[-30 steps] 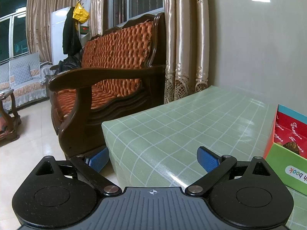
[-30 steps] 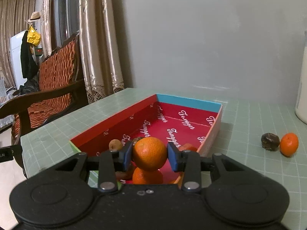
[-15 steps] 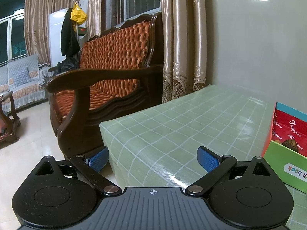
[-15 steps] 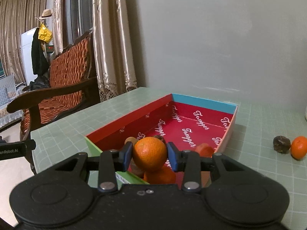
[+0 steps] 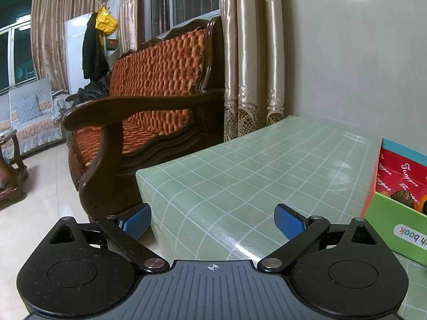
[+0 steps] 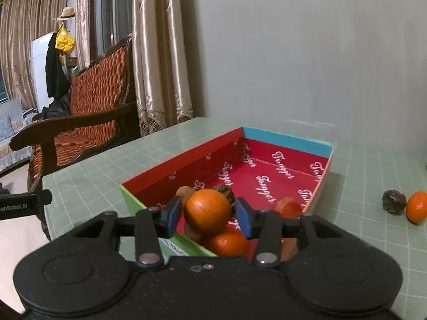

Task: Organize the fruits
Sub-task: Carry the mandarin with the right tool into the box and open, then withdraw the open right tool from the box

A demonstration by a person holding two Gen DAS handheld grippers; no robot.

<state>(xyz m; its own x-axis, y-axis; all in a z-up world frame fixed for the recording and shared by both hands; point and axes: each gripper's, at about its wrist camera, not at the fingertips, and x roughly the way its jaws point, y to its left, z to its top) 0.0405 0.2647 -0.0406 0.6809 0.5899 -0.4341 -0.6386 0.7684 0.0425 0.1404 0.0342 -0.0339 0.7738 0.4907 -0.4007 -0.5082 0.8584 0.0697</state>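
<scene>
A red-lined box (image 6: 288, 140) with green outer sides stands on the green checked table (image 6: 101, 170); its corner also shows in the left wrist view (image 5: 397, 224). Several oranges and dark fruits lie at its near end. My right gripper (image 6: 208, 214) is over that end with its fingers (image 6: 170, 214) spread slightly wider than an orange (image 6: 206, 209) between them; gaps show on both sides. A dark fruit (image 6: 393, 202) and an orange (image 6: 416, 207) lie on the table to the right. My left gripper (image 5: 212, 222) is open and empty at the table's left corner.
A wooden armchair with orange cushions (image 5: 149, 101) stands left of the table, with curtains (image 5: 248, 53) behind it. A grey wall (image 6: 307, 61) backs the table. The table's left edge (image 5: 149, 186) drops to the tiled floor.
My right gripper's fingers have opened off the orange, which now sits lower among the fruit in the box. The right gripper has shifted left and back. The left gripper barely moved.
</scene>
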